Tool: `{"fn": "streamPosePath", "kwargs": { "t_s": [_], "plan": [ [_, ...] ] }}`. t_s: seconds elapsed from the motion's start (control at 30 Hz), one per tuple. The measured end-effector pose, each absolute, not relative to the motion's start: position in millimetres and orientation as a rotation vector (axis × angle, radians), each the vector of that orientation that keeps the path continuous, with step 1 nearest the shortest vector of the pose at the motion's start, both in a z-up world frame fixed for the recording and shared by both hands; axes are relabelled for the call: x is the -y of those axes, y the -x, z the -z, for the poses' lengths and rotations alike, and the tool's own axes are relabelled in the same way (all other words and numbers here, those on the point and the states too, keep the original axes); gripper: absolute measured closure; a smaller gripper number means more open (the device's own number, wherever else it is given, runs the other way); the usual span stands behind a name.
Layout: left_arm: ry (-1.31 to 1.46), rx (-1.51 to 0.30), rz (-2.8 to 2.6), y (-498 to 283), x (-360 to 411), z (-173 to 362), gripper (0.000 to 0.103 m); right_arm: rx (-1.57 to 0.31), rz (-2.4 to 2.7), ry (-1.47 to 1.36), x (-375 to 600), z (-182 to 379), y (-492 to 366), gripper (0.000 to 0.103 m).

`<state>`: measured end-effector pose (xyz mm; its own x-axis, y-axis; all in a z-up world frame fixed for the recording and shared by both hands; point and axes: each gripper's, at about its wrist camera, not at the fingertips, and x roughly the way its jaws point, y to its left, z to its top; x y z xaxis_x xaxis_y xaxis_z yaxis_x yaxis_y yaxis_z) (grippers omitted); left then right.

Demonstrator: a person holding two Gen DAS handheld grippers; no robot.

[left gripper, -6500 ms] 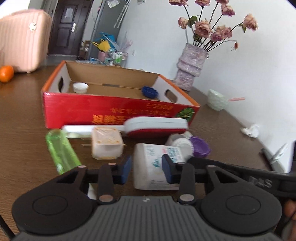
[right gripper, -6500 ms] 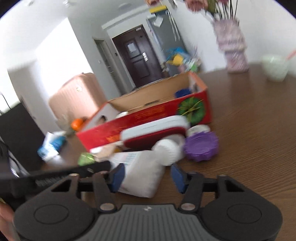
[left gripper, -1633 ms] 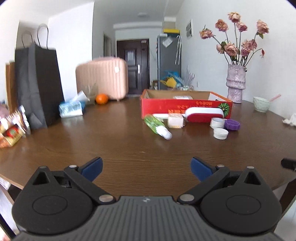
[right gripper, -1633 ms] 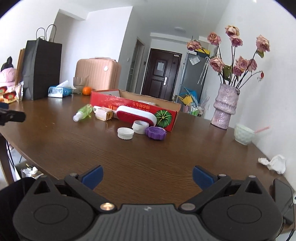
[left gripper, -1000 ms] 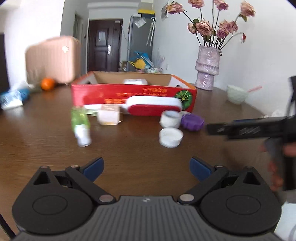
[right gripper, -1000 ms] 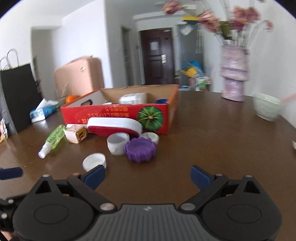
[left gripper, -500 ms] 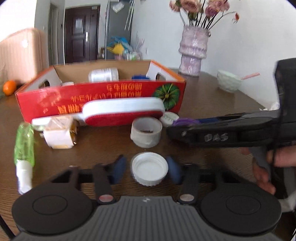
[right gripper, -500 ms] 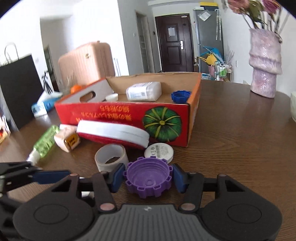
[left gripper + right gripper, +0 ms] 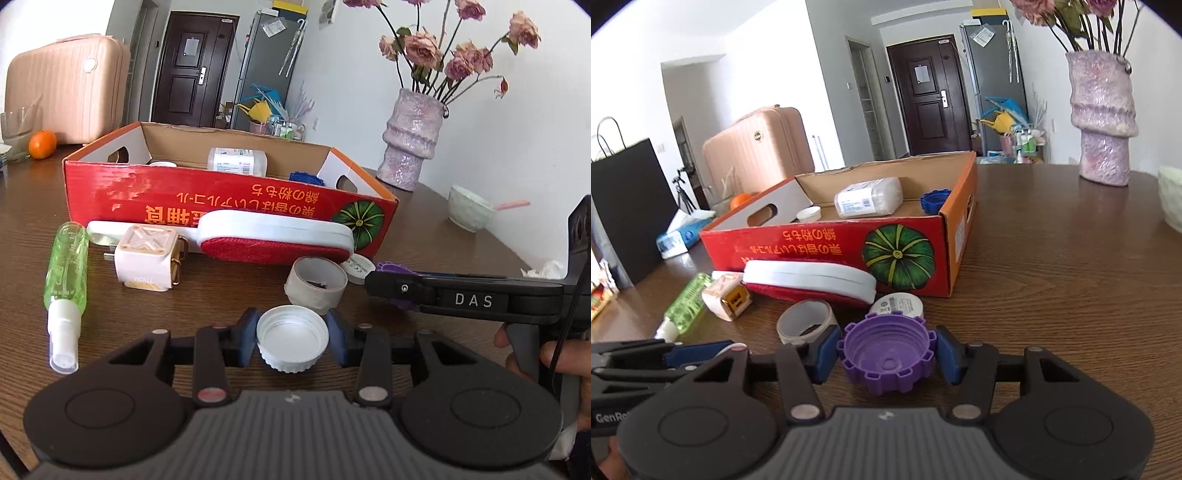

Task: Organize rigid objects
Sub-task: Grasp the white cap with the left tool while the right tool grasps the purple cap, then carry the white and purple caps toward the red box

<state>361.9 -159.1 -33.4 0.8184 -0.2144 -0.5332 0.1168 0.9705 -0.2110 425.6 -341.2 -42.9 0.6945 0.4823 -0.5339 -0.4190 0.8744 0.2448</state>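
Observation:
My left gripper (image 9: 291, 338) is shut on a white cap (image 9: 292, 342) on the table. My right gripper (image 9: 886, 354) is shut on a purple toothed cap (image 9: 886, 354); from the left wrist view it (image 9: 458, 297) lies just to the right. The red cardboard box (image 9: 229, 206) (image 9: 827, 243) stands behind, holding a white bottle (image 9: 868, 197), a blue cap (image 9: 934, 201) and a small white lid (image 9: 809, 213). In front of the box lie a red-and-white brush (image 9: 273, 238), a tape ring (image 9: 316, 282), a white charger (image 9: 147, 258) and a green spray bottle (image 9: 66, 266).
A round white disc (image 9: 897, 304) lies by the box corner. A purple vase (image 9: 412, 147) and a pale bowl (image 9: 469, 212) stand at the right. An orange (image 9: 42, 144), a black bag (image 9: 624, 206) and a tissue pack (image 9: 677, 238) are at the left.
Both grippers came in from far back over the table and closed: the left on the white cap, the right on the purple cap. In the last half second both tightened slightly.

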Motion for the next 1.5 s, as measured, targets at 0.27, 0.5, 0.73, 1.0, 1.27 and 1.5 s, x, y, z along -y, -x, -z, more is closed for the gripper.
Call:
{"fn": "streamPosePath", "kwargs": {
  "t_s": [0.27,0.5,0.73,1.0,1.27,1.5],
  "plan": [
    [0.216,-0.463,0.202,-306,120,7,0.062,-0.524,-0.472,-0.134,343,35,-403,0.049],
    [0.196,-0.402,0.095,-239,81,-18,0.062,-0.476,-0.468,-0.164,316,6,-308,0.049],
    [0.146,-0.377,0.096,-207,81,-25,0.062,-0.366,-0.54,-0.165,309,-6,-218,0.049],
    [0.143,-0.37,0.106,-201,86,-27,0.062,-0.353,-0.48,-0.093,314,-15,-198,0.049],
    [0.112,-0.381,0.102,-217,86,-20,0.062,-0.377,-0.396,-0.127,323,0,-215,0.049],
    [0.114,-0.311,0.142,-271,67,-57,0.062,-0.369,-0.383,-0.093,308,-15,-262,0.049]
  ]
}}
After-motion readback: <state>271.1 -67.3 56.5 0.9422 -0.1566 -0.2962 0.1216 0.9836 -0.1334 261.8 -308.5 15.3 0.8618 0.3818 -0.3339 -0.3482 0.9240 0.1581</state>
